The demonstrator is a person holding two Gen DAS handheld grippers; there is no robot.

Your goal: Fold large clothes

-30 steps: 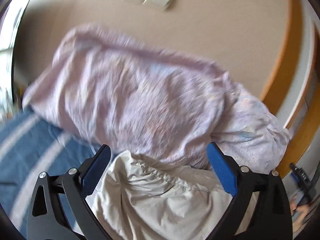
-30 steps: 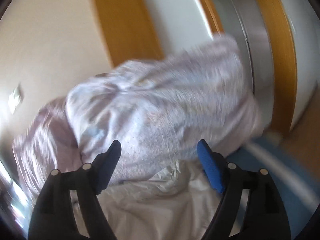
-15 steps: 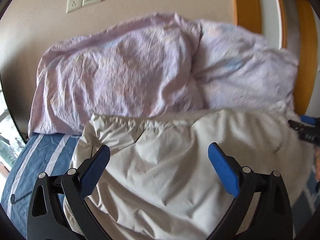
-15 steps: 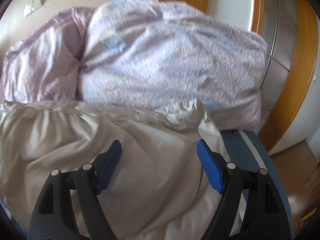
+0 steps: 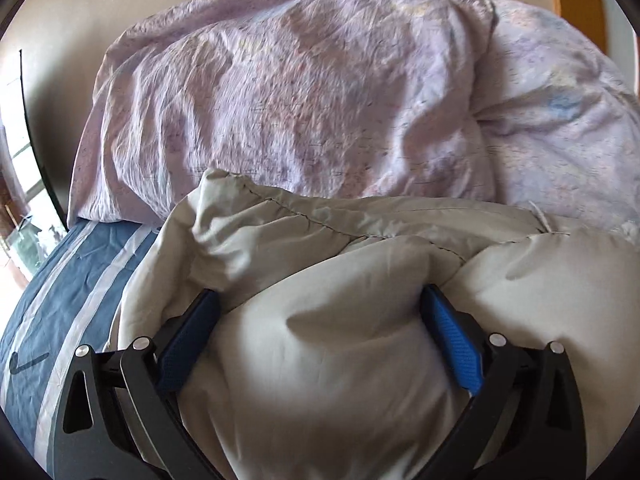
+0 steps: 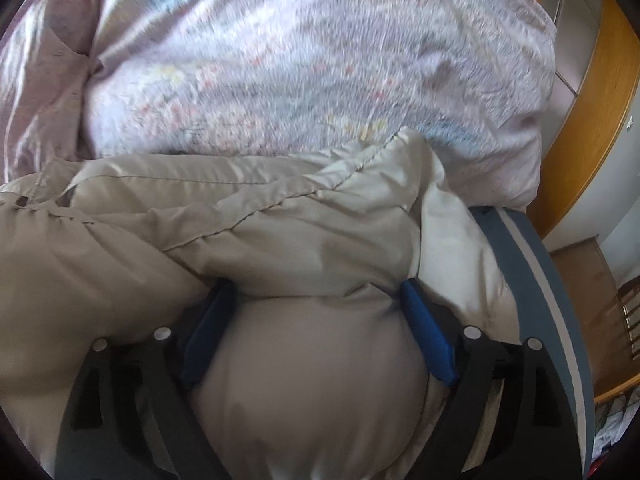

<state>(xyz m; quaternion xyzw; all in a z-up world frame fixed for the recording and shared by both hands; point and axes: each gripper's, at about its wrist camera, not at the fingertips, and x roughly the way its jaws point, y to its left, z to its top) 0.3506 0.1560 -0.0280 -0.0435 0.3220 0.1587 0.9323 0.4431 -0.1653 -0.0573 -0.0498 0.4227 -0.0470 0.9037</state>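
Note:
A large beige puffy garment (image 5: 360, 264) lies on a bed against lilac pillows; it also shows in the right wrist view (image 6: 240, 232). My left gripper (image 5: 320, 304) is open, its blue pads pressed down into the padded cloth, which bulges between them. My right gripper (image 6: 316, 296) is open too, pushed into the garment near its right edge, with cloth bulging between its pads. The fingertips of both are partly sunk in folds.
Two lilac pillows (image 5: 300, 92) (image 6: 320, 68) lie behind the garment against a beige wall. A blue striped sheet (image 5: 68, 308) covers the bed, also shown at the right bed edge (image 6: 536, 264). A wooden frame (image 6: 592, 120) and a wooden stand (image 6: 592, 288) are to the right.
Both grippers have come down and forward onto the beige garment. Their open pads now sink into the cloth, where before they hovered above it. The pillows look closer.

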